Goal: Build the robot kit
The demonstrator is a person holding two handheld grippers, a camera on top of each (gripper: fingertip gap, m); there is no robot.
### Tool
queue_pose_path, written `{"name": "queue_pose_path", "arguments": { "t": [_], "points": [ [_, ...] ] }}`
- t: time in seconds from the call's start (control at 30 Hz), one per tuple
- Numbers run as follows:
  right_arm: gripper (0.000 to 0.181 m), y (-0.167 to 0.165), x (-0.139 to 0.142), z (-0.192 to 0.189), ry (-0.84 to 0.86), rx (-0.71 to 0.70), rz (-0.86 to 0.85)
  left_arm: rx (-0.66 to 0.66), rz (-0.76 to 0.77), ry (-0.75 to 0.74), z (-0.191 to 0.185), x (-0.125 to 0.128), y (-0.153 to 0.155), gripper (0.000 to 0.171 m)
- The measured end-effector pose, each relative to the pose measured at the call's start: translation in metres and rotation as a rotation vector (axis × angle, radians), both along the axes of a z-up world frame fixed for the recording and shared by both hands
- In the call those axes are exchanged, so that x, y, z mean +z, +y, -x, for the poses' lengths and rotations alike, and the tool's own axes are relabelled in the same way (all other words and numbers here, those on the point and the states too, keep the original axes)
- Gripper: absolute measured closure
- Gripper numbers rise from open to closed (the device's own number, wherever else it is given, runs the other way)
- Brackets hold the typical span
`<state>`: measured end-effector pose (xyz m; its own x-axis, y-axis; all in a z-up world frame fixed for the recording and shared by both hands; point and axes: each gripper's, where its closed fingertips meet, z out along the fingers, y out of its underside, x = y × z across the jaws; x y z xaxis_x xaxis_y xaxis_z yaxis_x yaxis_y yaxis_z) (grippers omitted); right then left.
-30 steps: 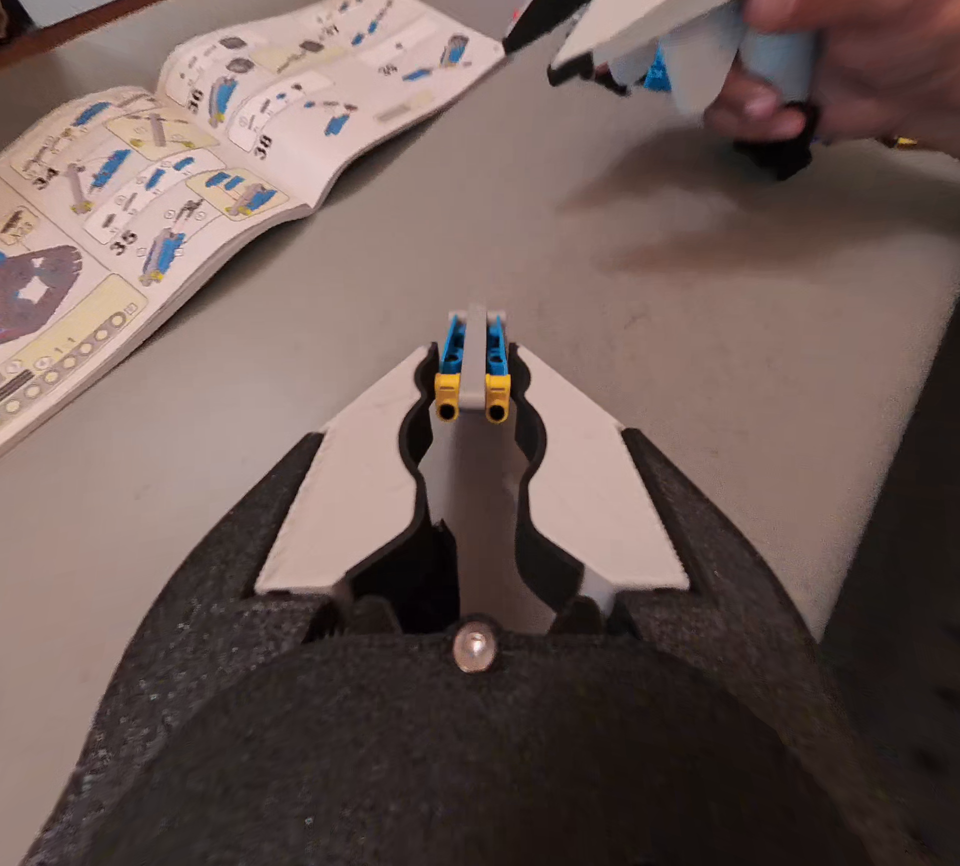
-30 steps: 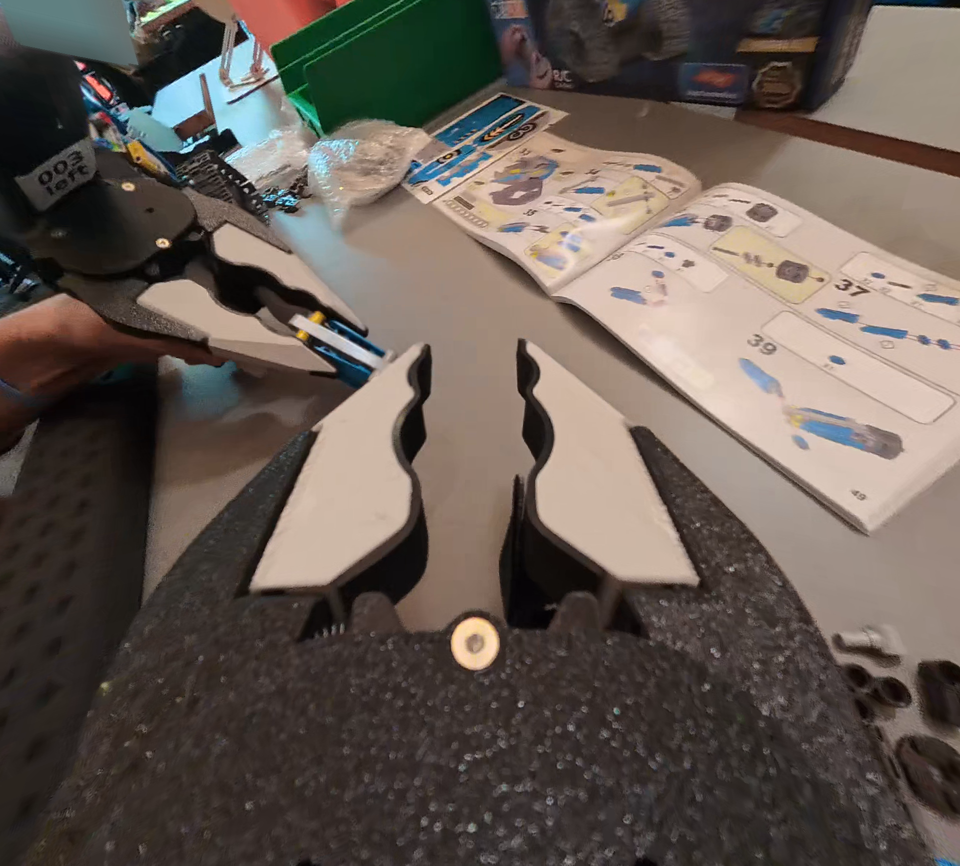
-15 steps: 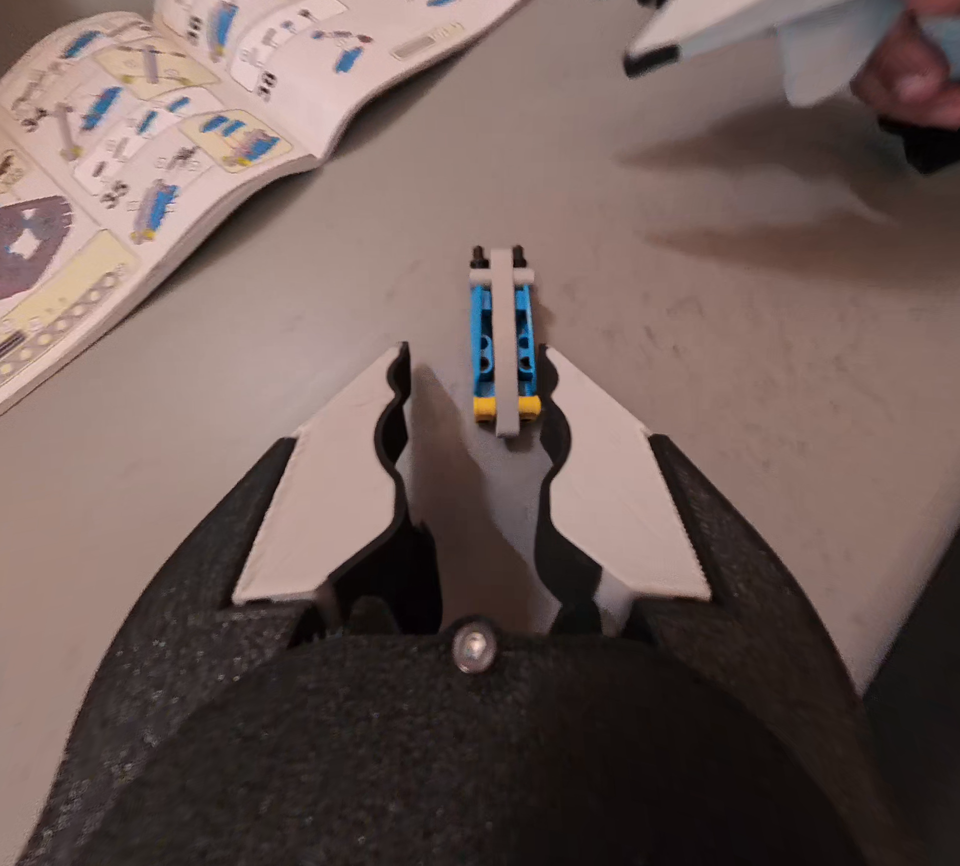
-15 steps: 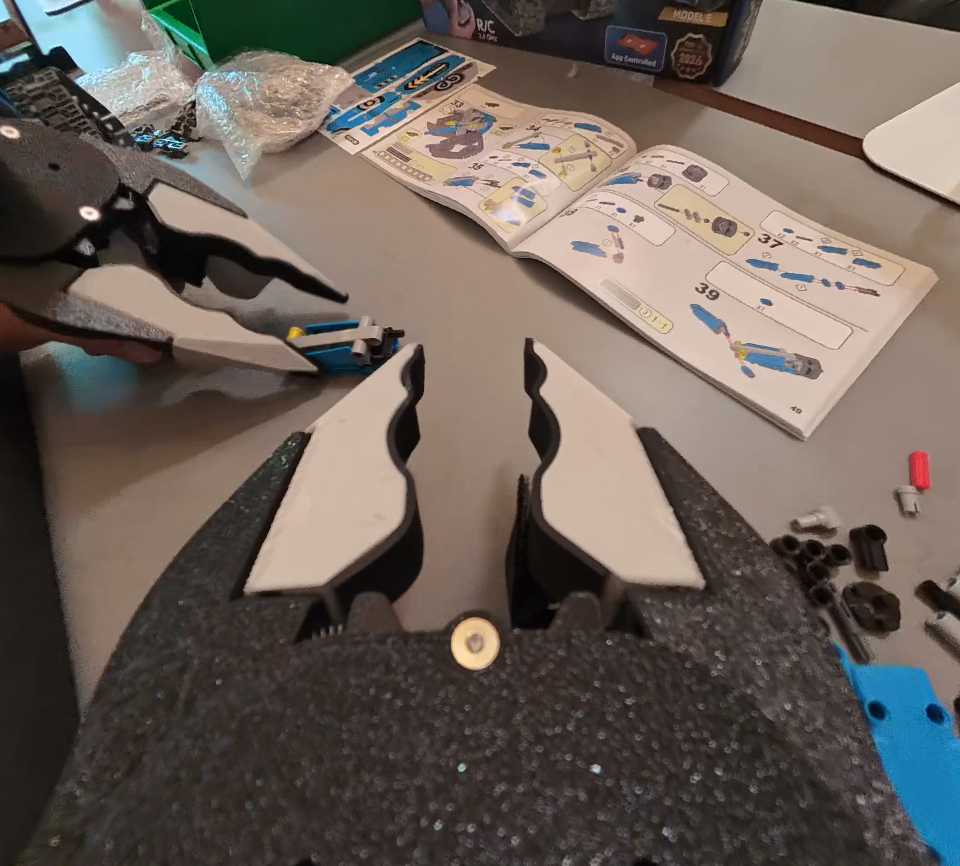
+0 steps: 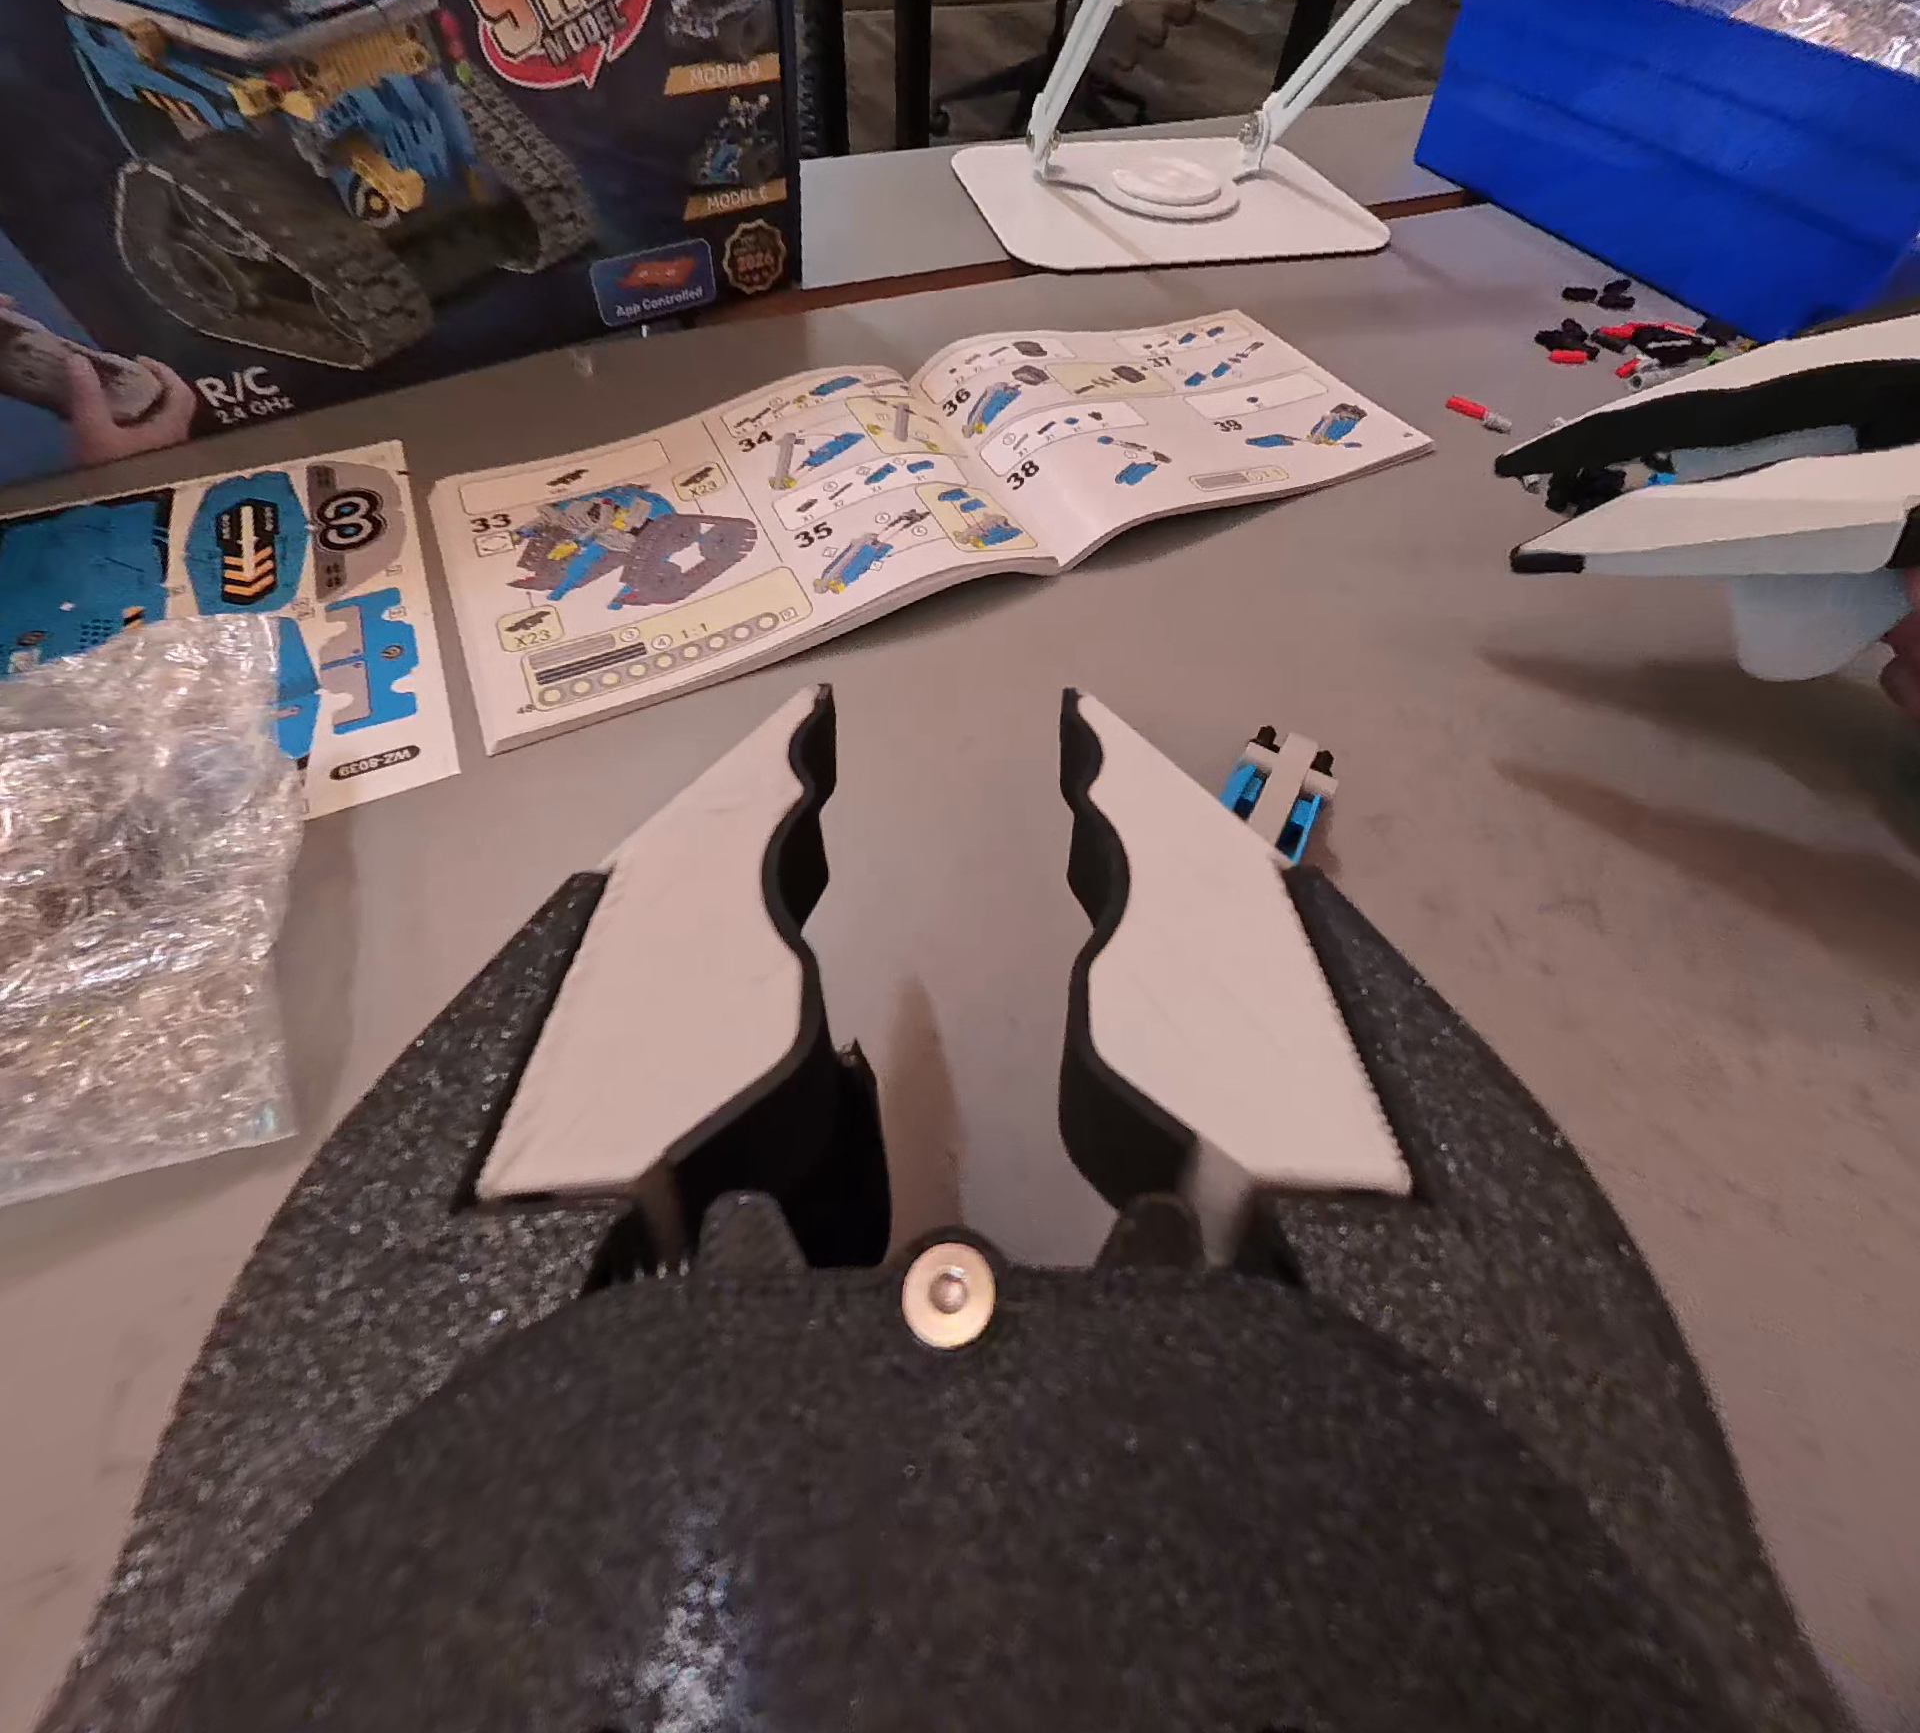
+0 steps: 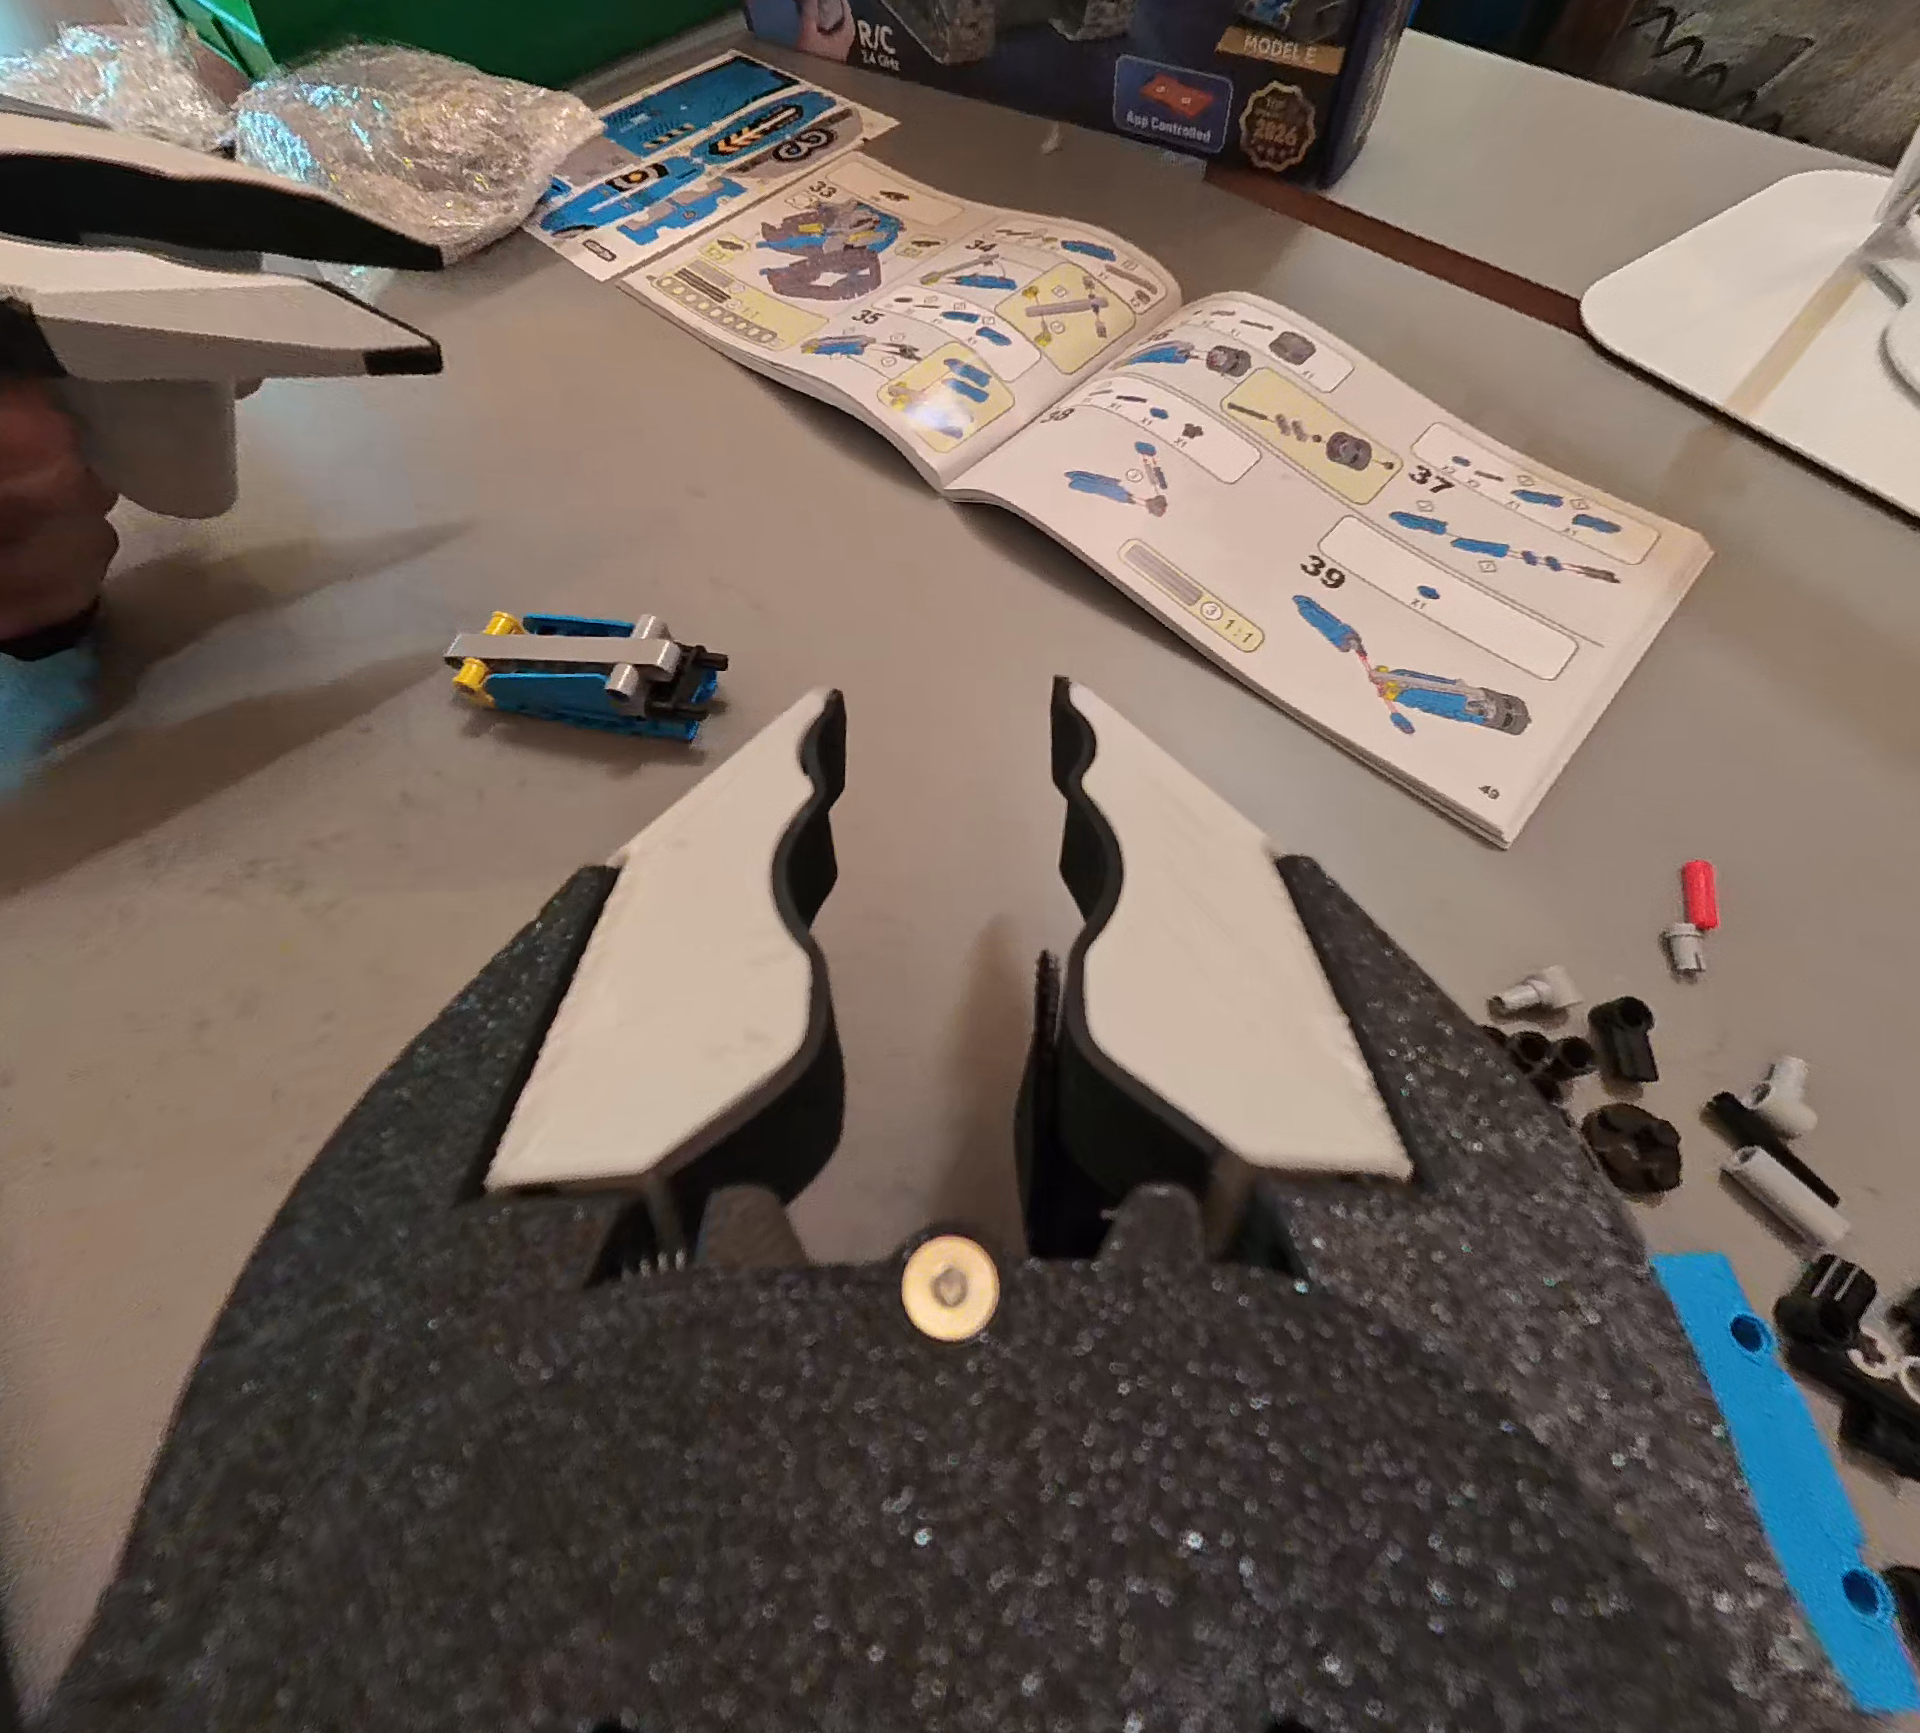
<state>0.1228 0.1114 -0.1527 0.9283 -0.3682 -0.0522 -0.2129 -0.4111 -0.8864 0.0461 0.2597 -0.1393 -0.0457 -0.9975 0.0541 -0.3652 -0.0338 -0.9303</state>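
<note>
Brick assembly (image 6: pixel 587 675) on table (image 6: pixel 727 520), before open booklet (image 6: pixel 1122 457).

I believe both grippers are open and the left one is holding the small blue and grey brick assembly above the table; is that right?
Not quite. Both the left gripper and the right gripper are open, but the left holds nothing: the right wrist view shows the brick assembly lying on the table, apart from both.

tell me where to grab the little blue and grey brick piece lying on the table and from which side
Judging from its pose, grip the brick piece across its two long blue sides, near the middle, coming down from above. It lies flat on the table with the grey bar on top running lengthwise; the yellow and black pins at the ends make poor holds. The right gripper is open and nearest.
</note>
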Motion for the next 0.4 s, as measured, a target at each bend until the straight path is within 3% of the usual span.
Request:
{"name": "queue_pose_path", "arguments": {
  "t": [0.1, 0.17, 0.27, 0.33, 0.4],
  "points": [
    [0.142, -0.001, 0.006, 0.001, -0.001, 0.005, -0.022, 0.013, 0.002, 0.04, -0.002, -0.006, 0.002, 0.128],
    [0.145, 0.008, 0.027, 0.022, -0.015, 0.057, -0.087, 0.066, -0.107, 0.121, -0.009, -0.013, 0.014, 0.126],
    [0.151, 0.039, 0.075, 0.092, -0.05, 0.176, -0.242, 0.209, -0.43, 0.309, -0.023, -0.018, 0.046, 0.113],
    [0.155, 0.064, 0.101, 0.145, -0.015, 0.289, -0.33, 0.273, -0.62, 0.319, -0.035, -0.007, 0.06, 0.119],
    [0.157, 0.08, 0.116, 0.173, 0.003, 0.325, -0.352, 0.298, -0.691, 0.309, -0.043, -0.001, 0.062, 0.124]
  ]
}}
